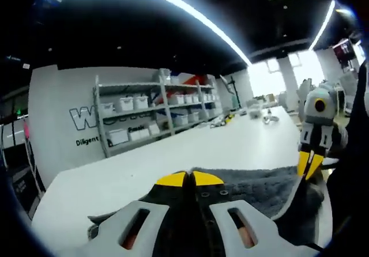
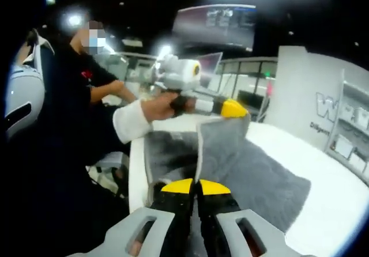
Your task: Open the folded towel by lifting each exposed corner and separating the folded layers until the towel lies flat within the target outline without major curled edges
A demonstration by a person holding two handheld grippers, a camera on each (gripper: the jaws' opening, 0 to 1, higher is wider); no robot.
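A dark grey towel (image 1: 253, 188) lies on the white table (image 1: 190, 147). My left gripper (image 1: 190, 178) has its yellow tips pressed together on the towel's near edge. The right gripper (image 1: 309, 163) comes in from the right, tips down, pinching a raised edge of the towel. In the right gripper view the towel (image 2: 253, 176) spreads across the table (image 2: 328, 182). My right gripper (image 2: 195, 186) is shut on its near edge. The left gripper (image 2: 233, 108), held in a person's hand, is shut on a lifted corner, and a flap hangs below it.
Metal shelves with white bins (image 1: 144, 118) stand along the far wall. Small objects (image 1: 256, 110) sit at the table's far end. The person (image 2: 69, 95) stands close at the table's left edge in the right gripper view. A screen (image 2: 216, 21) hangs overhead.
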